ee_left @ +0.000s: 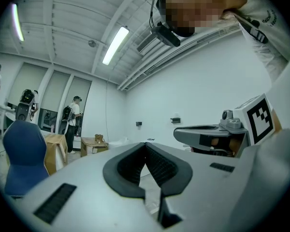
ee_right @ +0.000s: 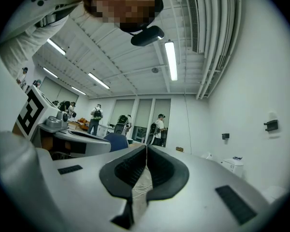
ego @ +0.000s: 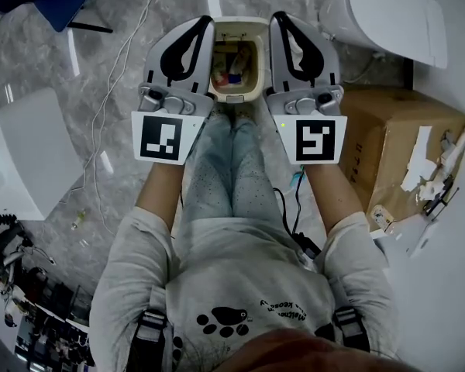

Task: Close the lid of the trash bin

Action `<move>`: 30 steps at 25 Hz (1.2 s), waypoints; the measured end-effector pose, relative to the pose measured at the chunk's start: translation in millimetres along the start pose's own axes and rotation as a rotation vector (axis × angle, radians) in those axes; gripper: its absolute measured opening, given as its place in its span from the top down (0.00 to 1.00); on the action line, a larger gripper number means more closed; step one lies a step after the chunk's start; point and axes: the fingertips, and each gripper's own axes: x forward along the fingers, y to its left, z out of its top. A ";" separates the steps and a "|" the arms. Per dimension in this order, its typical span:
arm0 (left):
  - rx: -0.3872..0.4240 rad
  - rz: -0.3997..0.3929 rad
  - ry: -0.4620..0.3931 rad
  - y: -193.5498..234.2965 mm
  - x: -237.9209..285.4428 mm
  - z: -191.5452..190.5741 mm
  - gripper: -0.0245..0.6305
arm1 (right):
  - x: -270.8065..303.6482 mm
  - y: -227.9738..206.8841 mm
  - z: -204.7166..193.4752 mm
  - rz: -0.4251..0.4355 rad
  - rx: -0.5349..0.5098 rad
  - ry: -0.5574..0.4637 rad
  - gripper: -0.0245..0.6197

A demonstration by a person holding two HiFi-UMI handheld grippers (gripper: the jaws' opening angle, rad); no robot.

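Cream trash bin [ego: 234, 56] stands open between left gripper [ego: 204, 22] and right gripper [ego: 279, 18], fingers [ee_left: 130, 166] pressed together, empty.

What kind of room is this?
Probably a lab or workshop, not a home: long ceiling lights, a cardboard box and loose cables on the grey floor, and other people with backpacks.

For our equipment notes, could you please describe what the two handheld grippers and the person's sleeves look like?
Both the left gripper and the right gripper have smooth light-grey shells with a black teardrop-shaped cut-out and ridged black pads. Each carries a white cube printed with a black square marker. The sleeves are pale grey and pushed up the forearms.
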 end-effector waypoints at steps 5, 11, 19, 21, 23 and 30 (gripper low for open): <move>-0.003 0.003 0.003 5.7 -2.3 -18.5 0.93 | 1.7 4.2 -17.0 0.007 -0.004 0.002 0.91; 0.003 -0.015 0.017 7.8 0.4 -43.9 0.93 | 6.4 4.5 -43.7 0.014 -0.015 0.017 0.91; 0.010 -0.026 0.038 14.7 4.6 -67.4 0.93 | 10.2 5.4 -75.1 0.027 -0.018 0.048 0.91; 0.017 -0.031 0.046 15.4 8.0 -73.9 0.93 | 11.1 5.1 -82.3 0.033 -0.020 0.056 0.91; 0.023 -0.035 0.055 16.4 11.3 -79.5 0.93 | 11.6 5.5 -90.6 0.037 -0.016 0.072 0.91; -0.023 -0.039 0.063 23.4 -1.5 -135.8 0.93 | 13.5 3.4 -119.5 0.049 -0.022 0.112 0.91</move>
